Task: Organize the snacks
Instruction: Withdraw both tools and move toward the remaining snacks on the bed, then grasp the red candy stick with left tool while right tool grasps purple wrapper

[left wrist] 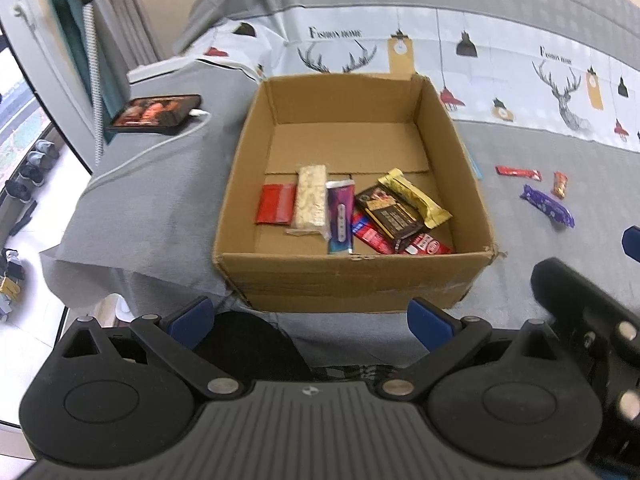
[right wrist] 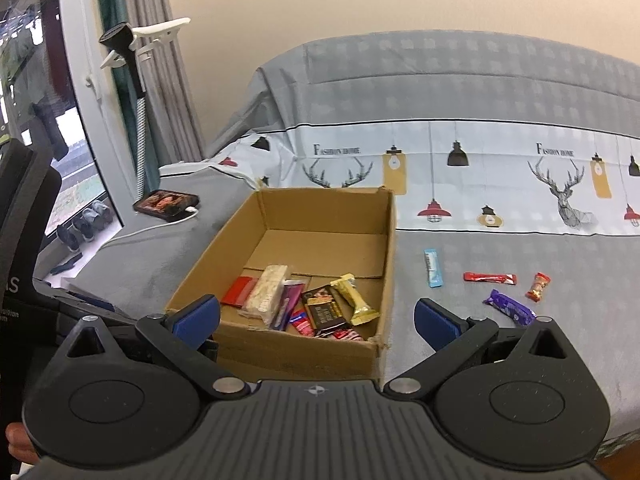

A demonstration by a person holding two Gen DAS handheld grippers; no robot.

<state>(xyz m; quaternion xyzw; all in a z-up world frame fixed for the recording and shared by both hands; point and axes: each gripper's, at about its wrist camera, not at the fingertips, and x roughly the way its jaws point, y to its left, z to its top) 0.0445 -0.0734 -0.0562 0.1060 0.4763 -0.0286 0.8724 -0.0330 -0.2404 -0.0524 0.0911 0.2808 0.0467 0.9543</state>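
Inspecting both wrist views, we find an open cardboard box (left wrist: 352, 276) standing on a bed covered with a grey blanket (left wrist: 160, 208). Inside the box, along its near side, we count 6 snacks: a red packet (left wrist: 275, 209) at the left, a pale rice bar (left wrist: 309, 201) just beside it, a purple packet (left wrist: 341, 218), a dark brown chocolate bar (left wrist: 390, 212), a gold-wrapped bar (left wrist: 416, 197) lying across the brown one, and a red wrapper (left wrist: 424, 246) partly under both.

On the blanket to the right of the box, 4 snacks remain outside: a light blue stick (right wrist: 433, 268) just beside the box wall, a red stick (right wrist: 489, 278), a small orange packet (right wrist: 538, 287) and a purple bar (right wrist: 510, 307), these 3 lying near one another.

We record the left gripper (left wrist: 310, 322) held in front of the near wall of the box, jaws spread wide and holding nothing. The right gripper (right wrist: 316, 316) sits back from the box's near right corner, jaws likewise released and empty; its right blue pad (right wrist: 434, 322) lies near the purple bar without touching it.

A phone (left wrist: 156, 114) with a lit screen rests at the far left of the bed, a white cable (left wrist: 160, 148) plugged in. Shoes (right wrist: 82, 224) line the floor by the window.
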